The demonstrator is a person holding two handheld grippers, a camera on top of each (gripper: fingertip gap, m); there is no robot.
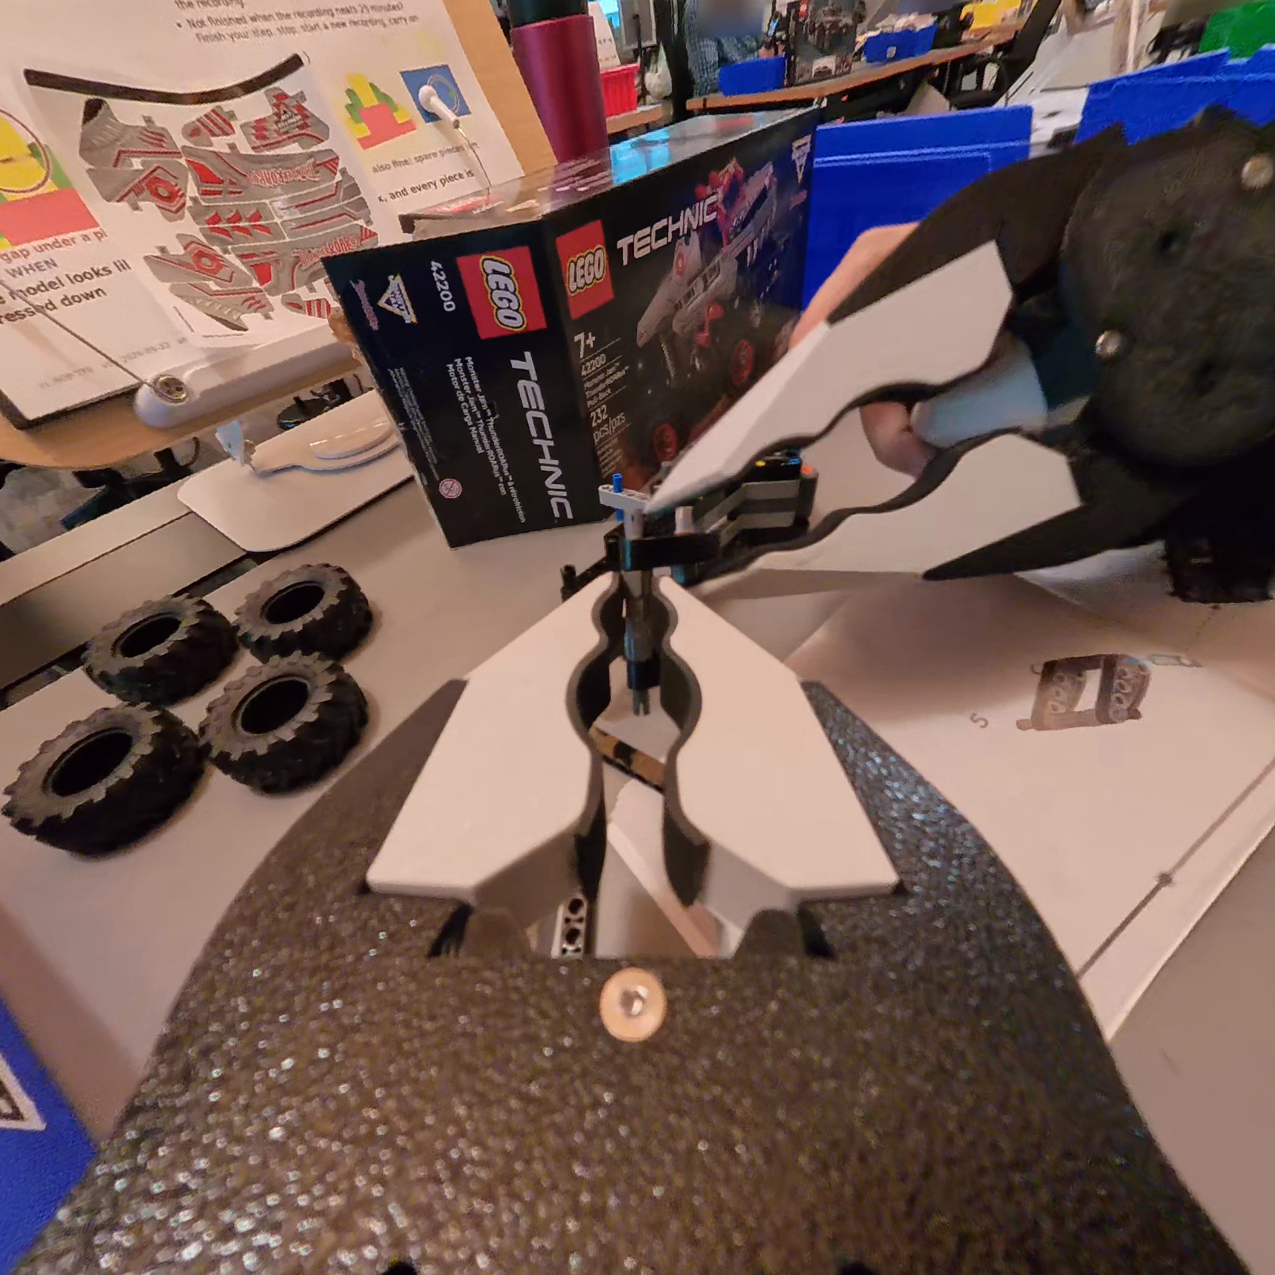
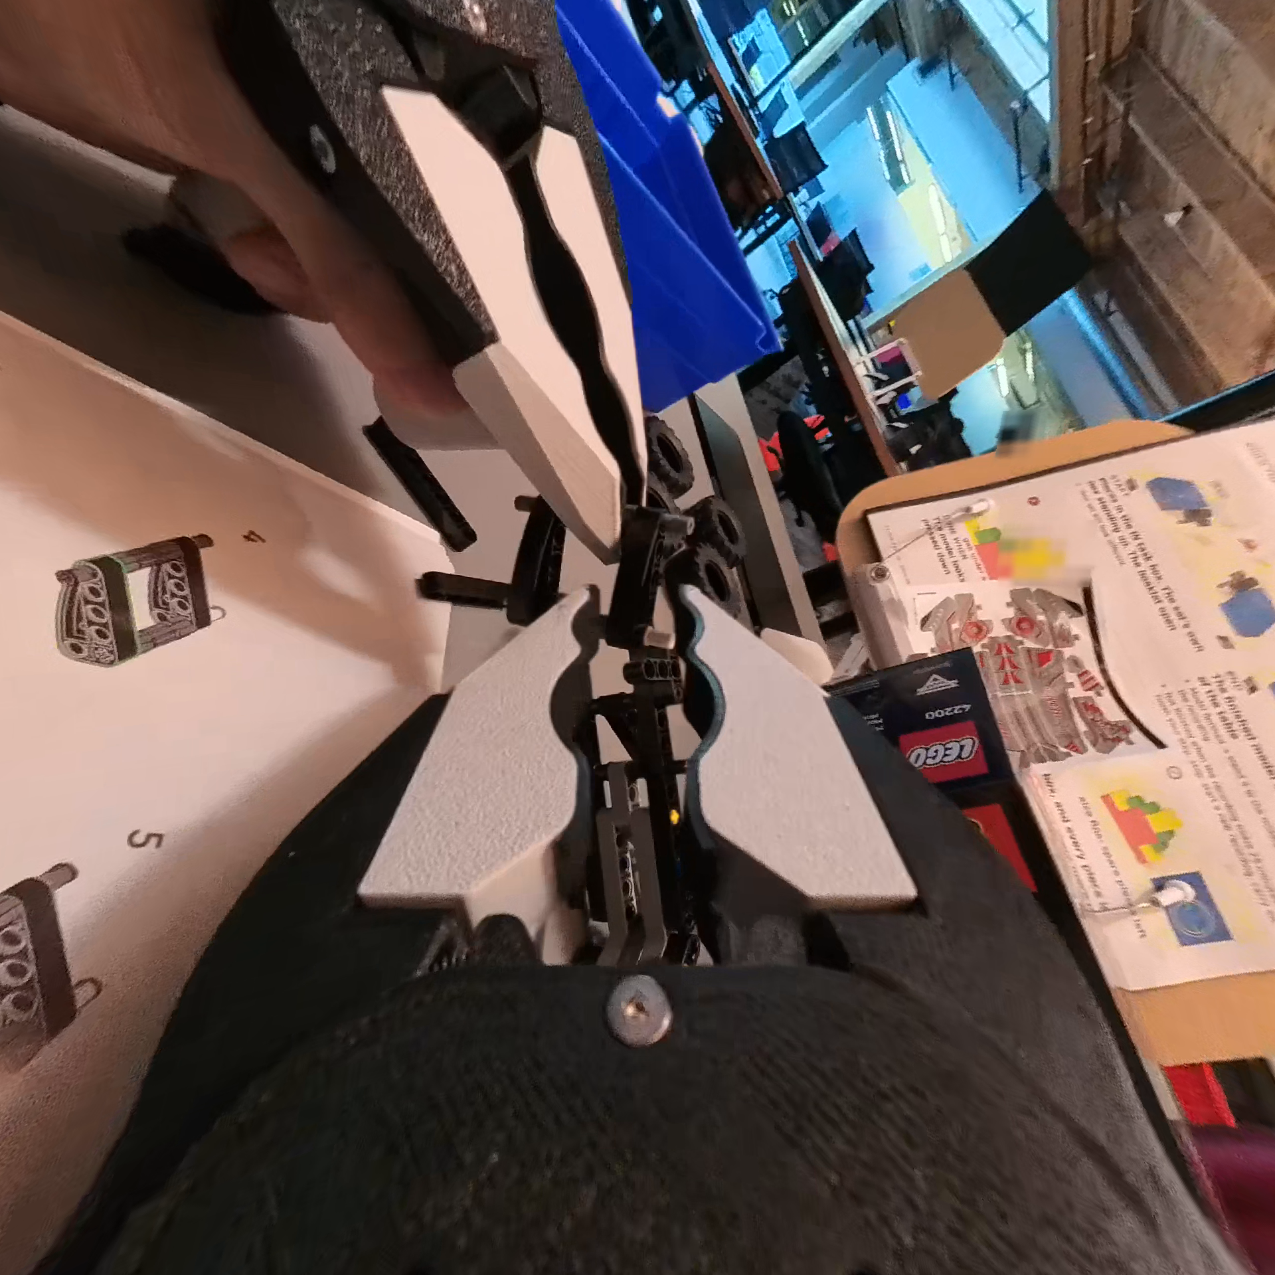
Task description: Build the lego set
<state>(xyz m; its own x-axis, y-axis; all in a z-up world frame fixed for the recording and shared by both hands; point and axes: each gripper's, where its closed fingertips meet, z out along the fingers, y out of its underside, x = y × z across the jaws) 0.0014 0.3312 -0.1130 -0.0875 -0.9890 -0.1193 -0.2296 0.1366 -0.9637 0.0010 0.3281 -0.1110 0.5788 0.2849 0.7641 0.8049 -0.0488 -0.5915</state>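
Left gripper (image 1: 633, 586): my jaws nearly closed on a thin dark axle piece (image 1: 636, 648) that runs up between them; it meets the small subassembly at the tips.

Right gripper (image 2: 635, 600): jaws pinched on the black-and-grey subassembly (image 2: 638, 759), which lies lengthwise in the gap and pokes out past the tips. In the left wrist view the same gripper comes in from the right, its tips clamped on the grey end of the build (image 1: 731, 510).

Both held just above the desk (image 1: 483, 572), over the open instruction booklet (image 1: 1035, 690). The page shows small early step numbers, and the drawn frame looks close to what I hold. My read: early in the build, only a first small frame made.

A few loose black beams and pins (image 2: 483, 552) lie on the desk just beyond my tips, not yet fitted.

Left of the booklet: four black tyres (image 1: 207, 690) grouped together, untouched. No wheels, no body panels on the model.

Behind the work: the set box (image 1: 552, 359) standing upright. Farther back, a sticker sheet (image 1: 228, 207) propped on a board, looking unused.

Beyond: blue bins (image 1: 911, 200), other desks, blurred.

Left to do, by my judgement: nearly all of it. Seating this axle is the step in hand.
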